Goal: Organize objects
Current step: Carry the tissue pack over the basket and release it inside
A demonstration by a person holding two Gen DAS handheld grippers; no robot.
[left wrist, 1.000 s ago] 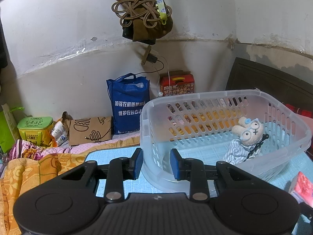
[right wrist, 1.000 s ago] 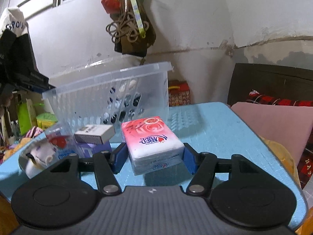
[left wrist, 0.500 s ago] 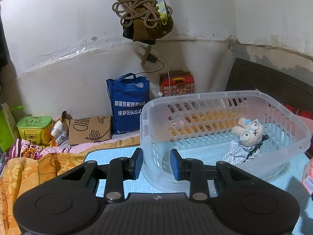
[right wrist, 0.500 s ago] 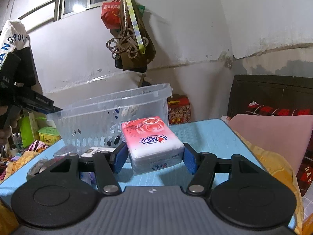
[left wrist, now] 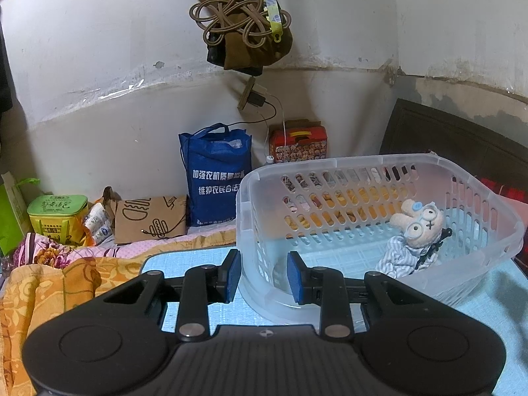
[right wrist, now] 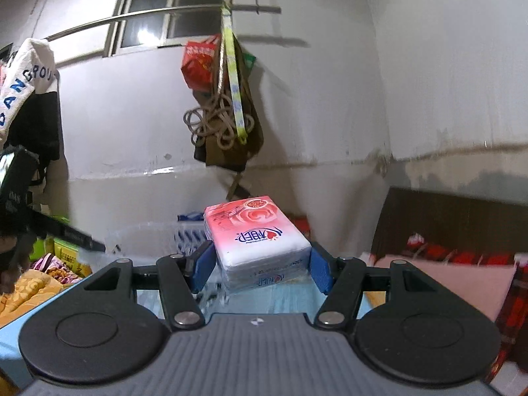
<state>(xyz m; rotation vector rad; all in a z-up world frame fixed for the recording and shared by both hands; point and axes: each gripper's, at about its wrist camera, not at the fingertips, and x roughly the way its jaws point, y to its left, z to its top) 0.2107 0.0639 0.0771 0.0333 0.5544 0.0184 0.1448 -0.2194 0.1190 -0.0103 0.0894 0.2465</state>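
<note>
- The left gripper (left wrist: 260,275) has its blue pads pinched onto the near corner wall of the clear plastic basket (left wrist: 488,198), one pad outside, one inside.
- Inside the basket, toward three o'clock of those pads, a small plush toy (left wrist: 414,234) leans against the far-right wall.
- Behind the basket, at about eleven o'clock, a blue tote bag (left wrist: 216,178) stands against the wall, with a brown paper bag (left wrist: 148,219) and a green tin (left wrist: 57,216) further toward nine o'clock.
- The right gripper (right wrist: 260,265) is clamped partway closed on a pink tissue pack (right wrist: 255,231), gripped by its two sides and held clear of the blue table mat (right wrist: 274,297).
- In the right wrist view the basket rim shows only faintly, low and at ten o'clock of the pack.
- A second ago the pack hung low over the mat beside a small box and a wrapped item; now it is lifted, those are out of view, and a window (right wrist: 175,16) shows up top.
- The left gripper has not shifted.
- Bundled cord and bags (left wrist: 244,19) hang on the stained white wall; orange floral bedding (left wrist: 43,283) lies at eight o'clock.
</note>
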